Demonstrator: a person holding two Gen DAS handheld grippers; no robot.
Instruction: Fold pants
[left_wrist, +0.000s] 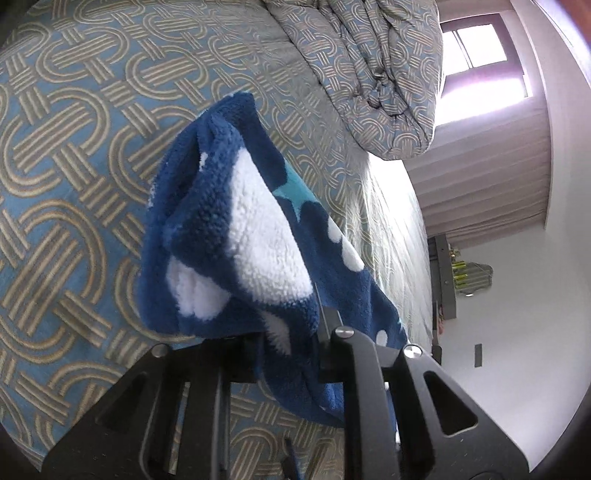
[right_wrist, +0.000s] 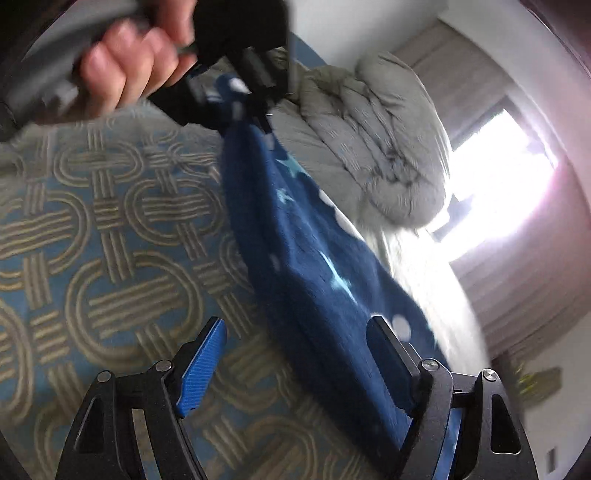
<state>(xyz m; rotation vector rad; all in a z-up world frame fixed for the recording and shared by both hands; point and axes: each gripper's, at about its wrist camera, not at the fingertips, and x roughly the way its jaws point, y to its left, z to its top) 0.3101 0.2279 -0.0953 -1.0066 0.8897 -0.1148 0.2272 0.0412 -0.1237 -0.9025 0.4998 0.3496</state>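
The pants (left_wrist: 236, 236) hang above the bed (left_wrist: 74, 184), bunched and clamped in my left gripper (left_wrist: 288, 343). My right gripper (right_wrist: 295, 354) stands wide, fabric between its fingers. I should close on one edge, then spread the pants flat.

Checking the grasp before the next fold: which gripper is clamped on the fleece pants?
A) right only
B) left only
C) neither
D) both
B: the left gripper pinches the pants, bunched at its own tips in the left wrist view, while the right gripper stands open, pants lying against just one finger.
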